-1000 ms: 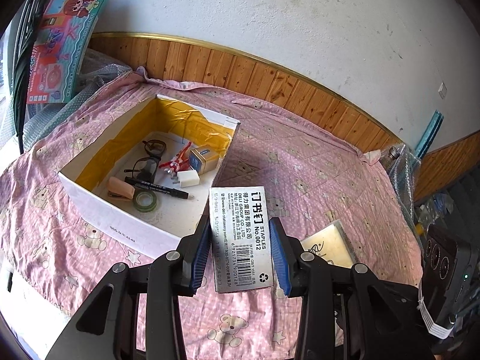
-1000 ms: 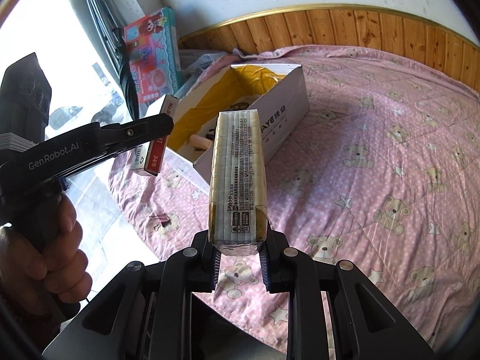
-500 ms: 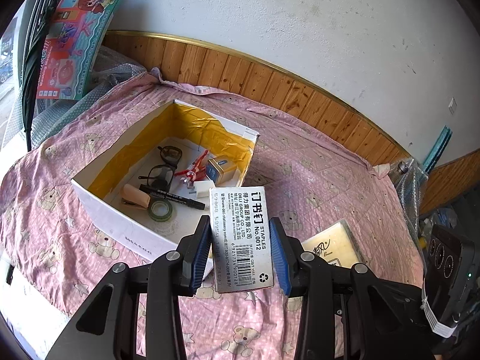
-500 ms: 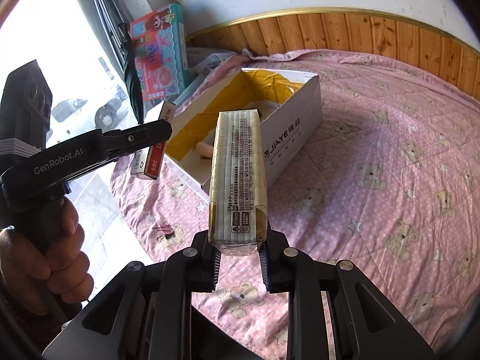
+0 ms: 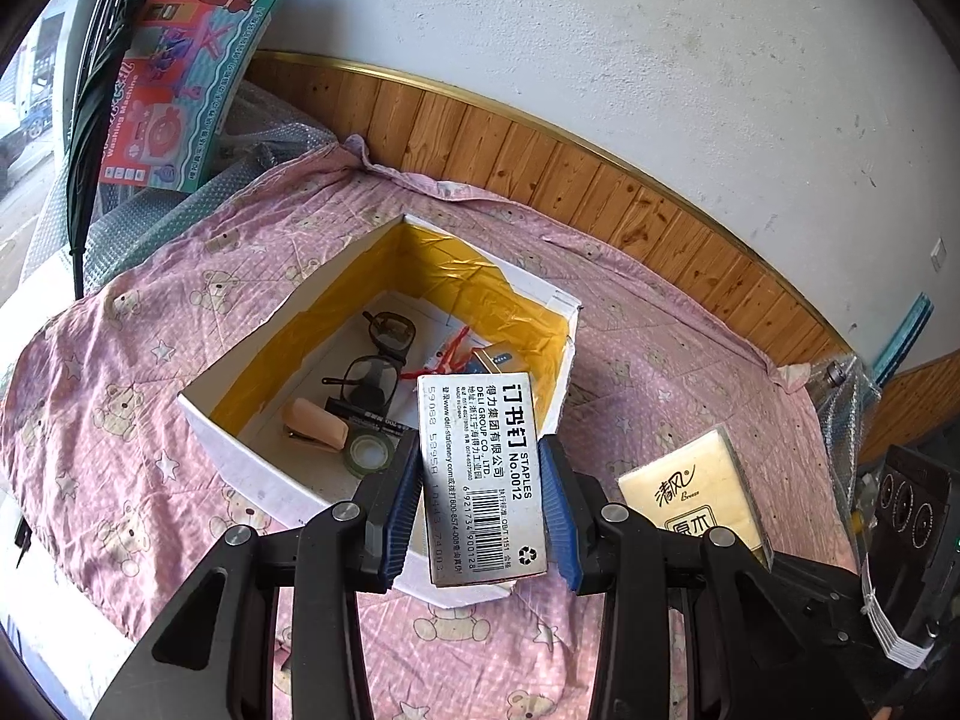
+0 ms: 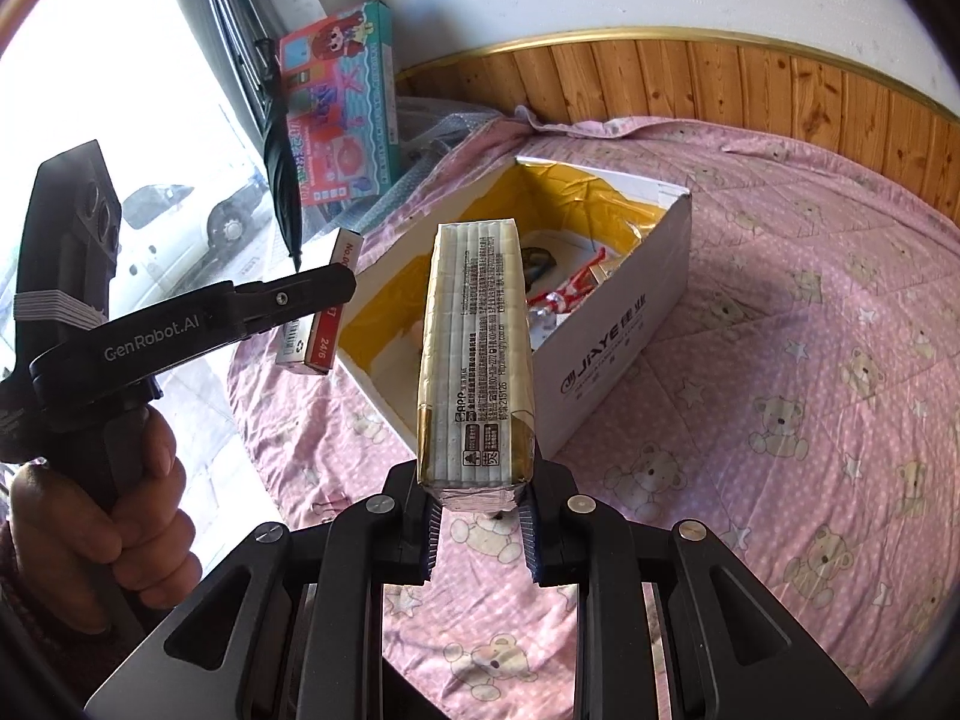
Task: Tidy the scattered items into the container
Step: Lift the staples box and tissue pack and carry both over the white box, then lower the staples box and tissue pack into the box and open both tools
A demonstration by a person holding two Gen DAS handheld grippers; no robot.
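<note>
Staples box (image 5: 483, 480) sits clamped between the left gripper (image 5: 483, 501) jaws, held above the near rim of the cardboard box (image 5: 264, 480); the right gripper (image 6: 480, 531) squeezes a tissue pack (image 6: 477, 354) nearby.

staple box (image 5: 480, 474): grey, black print, red side | tissue pack (image 6: 477, 354): cream and gold | cardboard box (image 5: 252, 450): white outside, yellow lining | bedspread (image 6: 810, 330): pink, white dots, bears and stars | wall panelling (image 5: 600, 180): brown wood
</note>
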